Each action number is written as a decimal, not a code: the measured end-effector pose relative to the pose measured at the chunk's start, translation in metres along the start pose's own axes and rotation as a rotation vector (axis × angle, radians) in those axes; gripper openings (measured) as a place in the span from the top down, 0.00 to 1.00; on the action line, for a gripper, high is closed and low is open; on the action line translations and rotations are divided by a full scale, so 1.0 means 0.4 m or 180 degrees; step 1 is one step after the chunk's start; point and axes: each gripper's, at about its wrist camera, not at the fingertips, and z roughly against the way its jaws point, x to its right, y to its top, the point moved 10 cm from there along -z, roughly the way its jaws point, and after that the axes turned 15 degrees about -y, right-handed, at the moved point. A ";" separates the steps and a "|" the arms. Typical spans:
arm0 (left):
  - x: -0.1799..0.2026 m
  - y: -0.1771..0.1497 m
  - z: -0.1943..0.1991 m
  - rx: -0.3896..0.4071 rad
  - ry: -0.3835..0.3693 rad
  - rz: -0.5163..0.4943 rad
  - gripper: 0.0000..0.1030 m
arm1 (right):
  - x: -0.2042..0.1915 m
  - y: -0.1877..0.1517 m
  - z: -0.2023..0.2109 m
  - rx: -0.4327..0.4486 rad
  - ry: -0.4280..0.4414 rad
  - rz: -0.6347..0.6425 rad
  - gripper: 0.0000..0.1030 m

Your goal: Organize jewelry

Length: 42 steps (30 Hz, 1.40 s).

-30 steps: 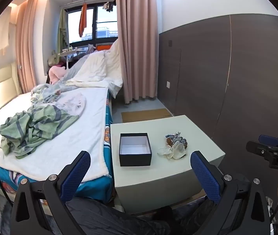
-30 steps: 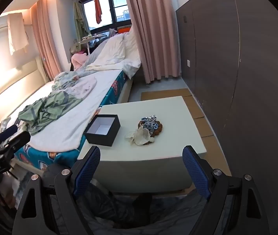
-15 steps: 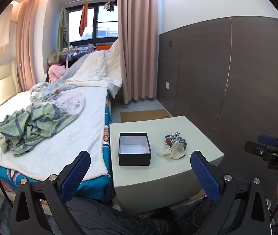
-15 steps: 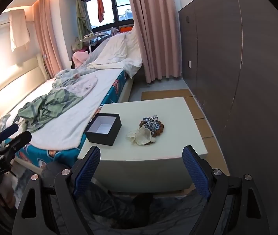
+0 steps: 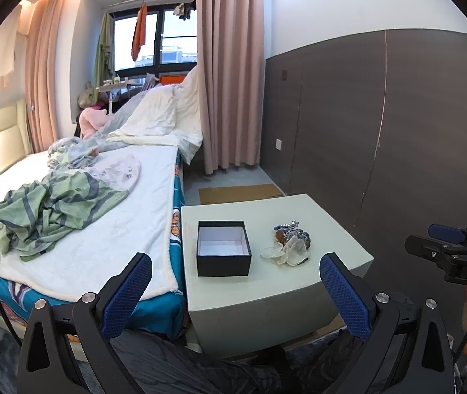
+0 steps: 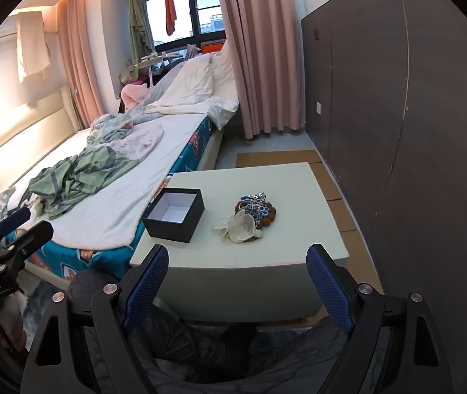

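Jewelry pile [image 5: 291, 241]: a small heap of blue-grey beads, brown pieces and pale shell-like items, lying loose on the bench [image 5: 266, 295], right of centre in the left wrist view. In the right wrist view the same heap [image 6: 249, 216] sits near the middle of the top, pale pieces toward the camera.

Black box [image 5: 222, 248]: open-topped, white inside, nothing visible in it. It stands on the bench to the left of the pile, near it but apart, not touching.

Left gripper [image 5: 233, 290]: short of the bench's near edge, jaws wide apart, blue pads bare, nothing between them.

Right gripper [image 6: 238, 282]: likewise short of the near edge, jaws wide apart, nothing gripped. Each gripper appears at the margin of the other's view.

Surroundings: the bench stands against the side of a bed [image 5: 102, 229], which carries a white blanket and a crumpled green striped cloth [image 5: 52, 210]. Pink curtain [image 5: 230, 65] and dark wall panel [image 5: 381, 131] behind.
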 end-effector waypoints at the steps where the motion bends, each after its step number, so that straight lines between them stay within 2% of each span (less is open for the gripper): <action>1: -0.002 -0.001 -0.002 0.0000 -0.0004 0.0004 0.01 | -0.002 0.000 0.000 0.0011 0.0006 0.0001 0.16; 17: -0.006 -0.006 0.008 0.0029 -0.0021 -0.0013 0.01 | -0.010 0.008 -0.007 0.0095 0.0010 0.0029 0.16; 27: -0.013 0.013 0.029 0.0094 0.0058 0.0004 0.01 | -0.034 0.013 0.015 0.0157 0.0067 0.0093 0.16; 42: 0.000 0.013 0.021 0.0063 0.0105 -0.0043 0.01 | 0.007 0.020 0.018 0.0223 0.0053 -0.0063 0.16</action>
